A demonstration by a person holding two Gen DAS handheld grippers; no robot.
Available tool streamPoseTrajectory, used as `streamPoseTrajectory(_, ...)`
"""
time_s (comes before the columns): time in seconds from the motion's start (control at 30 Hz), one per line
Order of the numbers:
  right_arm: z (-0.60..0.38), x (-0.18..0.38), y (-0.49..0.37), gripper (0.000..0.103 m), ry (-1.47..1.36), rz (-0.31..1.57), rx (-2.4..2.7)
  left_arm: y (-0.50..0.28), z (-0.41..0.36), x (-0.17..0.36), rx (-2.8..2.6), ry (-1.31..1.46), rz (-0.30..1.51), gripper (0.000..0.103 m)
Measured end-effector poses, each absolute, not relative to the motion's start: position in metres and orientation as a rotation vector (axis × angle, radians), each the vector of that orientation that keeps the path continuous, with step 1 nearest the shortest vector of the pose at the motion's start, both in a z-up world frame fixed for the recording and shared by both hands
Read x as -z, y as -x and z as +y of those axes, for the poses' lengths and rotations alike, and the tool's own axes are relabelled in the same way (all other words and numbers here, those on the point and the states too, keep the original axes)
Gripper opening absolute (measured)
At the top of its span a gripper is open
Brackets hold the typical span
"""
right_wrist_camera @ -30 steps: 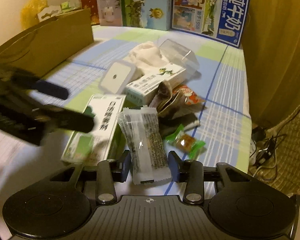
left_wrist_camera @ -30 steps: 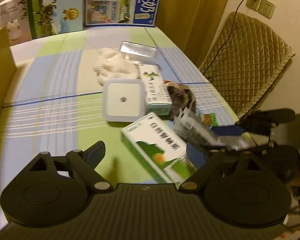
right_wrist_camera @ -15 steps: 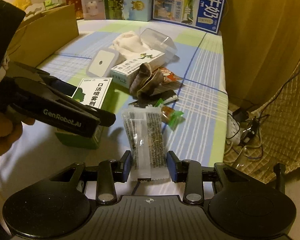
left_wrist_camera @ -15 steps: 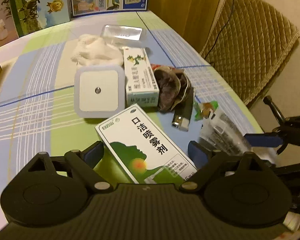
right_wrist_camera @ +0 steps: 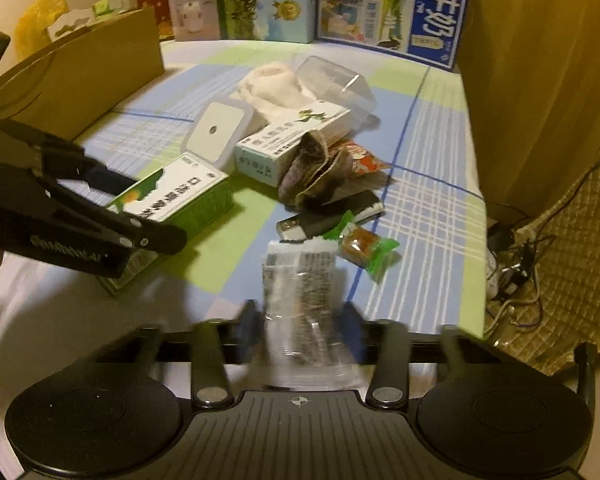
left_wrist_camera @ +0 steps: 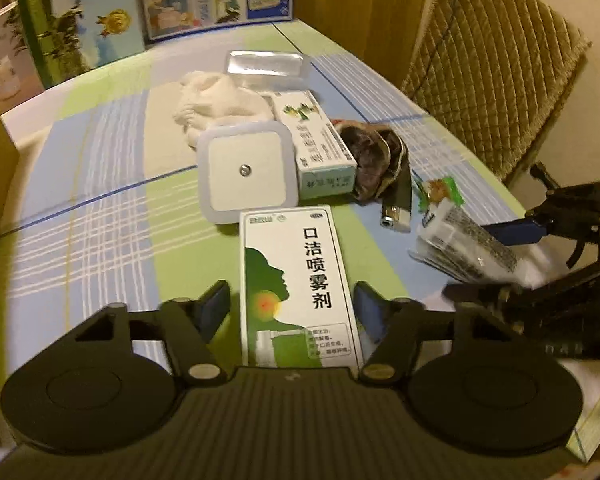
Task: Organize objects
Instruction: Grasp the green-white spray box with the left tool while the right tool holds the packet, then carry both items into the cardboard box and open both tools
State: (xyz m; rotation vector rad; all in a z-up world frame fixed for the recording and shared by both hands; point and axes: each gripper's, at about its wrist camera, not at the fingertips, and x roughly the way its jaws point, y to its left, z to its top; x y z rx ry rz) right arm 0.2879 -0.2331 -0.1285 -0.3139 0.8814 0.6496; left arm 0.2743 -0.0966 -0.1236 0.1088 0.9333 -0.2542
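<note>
Straddled and gripped.
Left gripper (left_wrist_camera: 292, 306) spread wide around the green-and-white spray box (left_wrist_camera: 296, 280), not touching; right gripper (right_wrist_camera: 300, 330) closed on the clear seed packet (right_wrist_camera: 300, 300).

Tablecloth (left_wrist_camera: 100, 208) matt woven cloth, plaid print. Spray box (left_wrist_camera: 296, 280) smooth coated card, slight sheen. Snack packet (right_wrist_camera: 300, 300) clear crinkly plastic film, glossy. Candy (right_wrist_camera: 364, 246) at its 1 o'clock: shiny green plastic wrap. Night light (left_wrist_camera: 244, 170) smooth matt white plastic. Towel (left_wrist_camera: 216, 100) at its 11 o'clock: soft rough cloth. Clear lid (left_wrist_camera: 266, 65) glossy hard plastic. Carton (right_wrist_camera: 80, 72) matt brown cardboard. Chair cover (left_wrist_camera: 492, 64) quilted cloth.
</note>
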Motion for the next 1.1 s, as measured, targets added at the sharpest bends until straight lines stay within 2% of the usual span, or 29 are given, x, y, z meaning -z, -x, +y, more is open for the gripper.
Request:
streamPoseTrajectory(0.3,-0.236,0.098,-0.274,0.033,0.250,0.892,-0.593,-0.258,-0.086,0.109,0.256,-0.112,0.935,0.051)
streamPoseTrajectory(0.57,-0.204,0.017,-0.252,0.033,0.210,0.779,-0.627,-0.235,-0.055,0.041,0.234,-0.082,0.841,0.051)
streamPoseTrajectory(0.87,-0.092,-0.042,-0.223,0.033,0.196,0.701,-0.803,-0.200,0.042,-0.038,0.096,-0.096,0.753,0.051)
streamPoseTrajectory(1.1,0.013,-0.041,-0.219,0.033,0.161,0.735,-0.920,-0.181,0.147,-0.069,-0.045,-0.118,0.746,0.051)
